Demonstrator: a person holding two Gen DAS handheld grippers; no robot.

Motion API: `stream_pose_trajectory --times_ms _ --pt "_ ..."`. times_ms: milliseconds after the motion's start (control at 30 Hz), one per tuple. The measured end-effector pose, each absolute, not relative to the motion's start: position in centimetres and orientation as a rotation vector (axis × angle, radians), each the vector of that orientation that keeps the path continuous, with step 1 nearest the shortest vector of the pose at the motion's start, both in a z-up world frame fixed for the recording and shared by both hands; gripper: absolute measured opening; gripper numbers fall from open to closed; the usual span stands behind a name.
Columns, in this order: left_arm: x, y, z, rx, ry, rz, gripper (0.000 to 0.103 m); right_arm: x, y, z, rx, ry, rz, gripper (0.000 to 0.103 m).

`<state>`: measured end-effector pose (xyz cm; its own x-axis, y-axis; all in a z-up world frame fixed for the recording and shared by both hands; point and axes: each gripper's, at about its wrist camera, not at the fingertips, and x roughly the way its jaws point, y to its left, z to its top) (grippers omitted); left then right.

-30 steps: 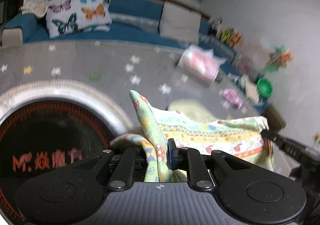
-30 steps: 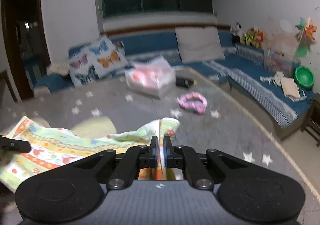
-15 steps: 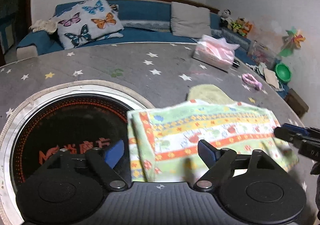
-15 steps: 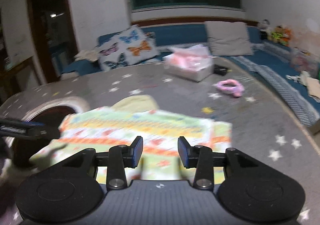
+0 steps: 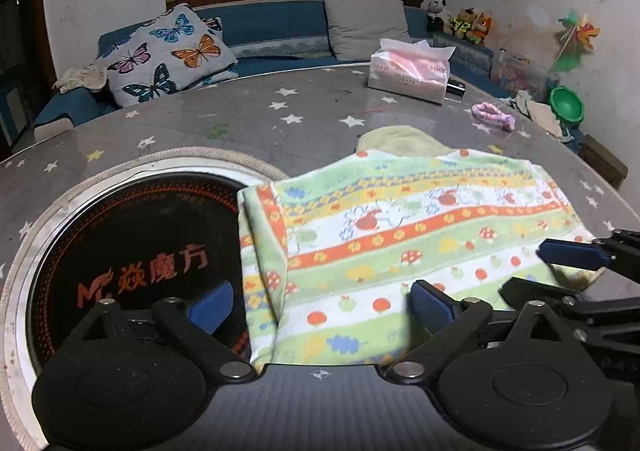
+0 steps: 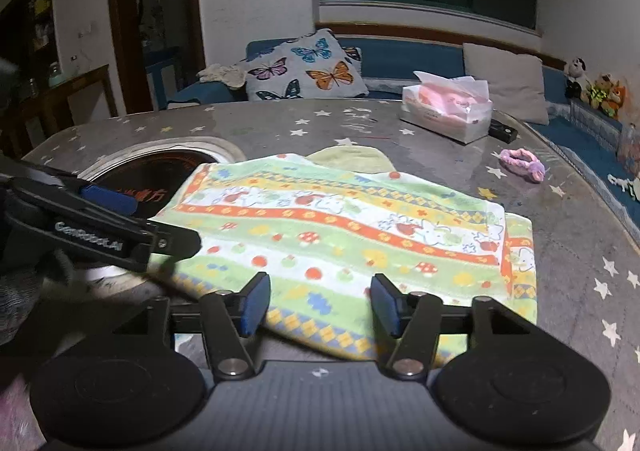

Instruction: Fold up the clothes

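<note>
the printed towel [image 5: 400, 235] lies folded and flat on the grey star-patterned table [image 5: 280, 115], its left edge overlapping the rim of the round black cooktop [image 5: 132, 251] set into the table at about 9 o'clock from the cloth. the left tongs [image 5: 320, 305] stand wide apart, having just been opening, with the towel's near edge lying loose between the blue pads and neither pad pressing on it. the right tongs [image 6: 318, 301] have also just been opening and stand at a middling gap above the towel's near hem, gripping nothing. a pale yellow-green cloth [image 6: 352, 159] peeks out from under the towel at 12 o'clock. farther off at 1 o'clock sits a pink tissue pack [image 6: 448, 111], and a pink scrunchie [image 6: 522, 163] lies at 2 o'clock. a butterfly cushion [image 6: 308, 71] rests on the blue sofa [image 6: 400, 59] beyond the table.
</note>
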<state>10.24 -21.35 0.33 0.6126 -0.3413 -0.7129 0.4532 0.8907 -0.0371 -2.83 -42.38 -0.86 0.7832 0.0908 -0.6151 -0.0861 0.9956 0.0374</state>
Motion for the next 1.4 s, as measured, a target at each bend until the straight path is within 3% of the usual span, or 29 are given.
stream_pose_trajectory --times_ms 67,333,467,533,733,1400 --pt "9.8 -21.3 0.3 0.158 0.783 -0.455 0.102 -3.4 -42.4 -0.9 0.012 0.664 0.098 0.06" --pt "8.3 -21.3 0.4 0.197 0.77 -0.451 0.103 -5.0 -42.8 -1.4 0.05 0.677 0.059 0.084" --pt "7.7 -21.3 0.4 0.199 0.779 -0.449 0.103 -5.7 -42.7 -1.4 0.056 0.675 0.044 0.086" --pt "7.4 -21.2 0.4 0.201 0.782 -0.448 0.103 -6.0 -42.8 -1.3 0.062 0.671 0.032 0.093" --pt "6.3 -20.9 0.5 0.203 0.778 -0.452 0.103 -6.6 -42.7 -1.2 0.075 0.669 0.002 0.101" --pt "8.3 -19.5 2.0 0.162 0.743 -0.389 0.103 -1.9 -45.4 1.2 0.14 0.623 -0.046 0.103"
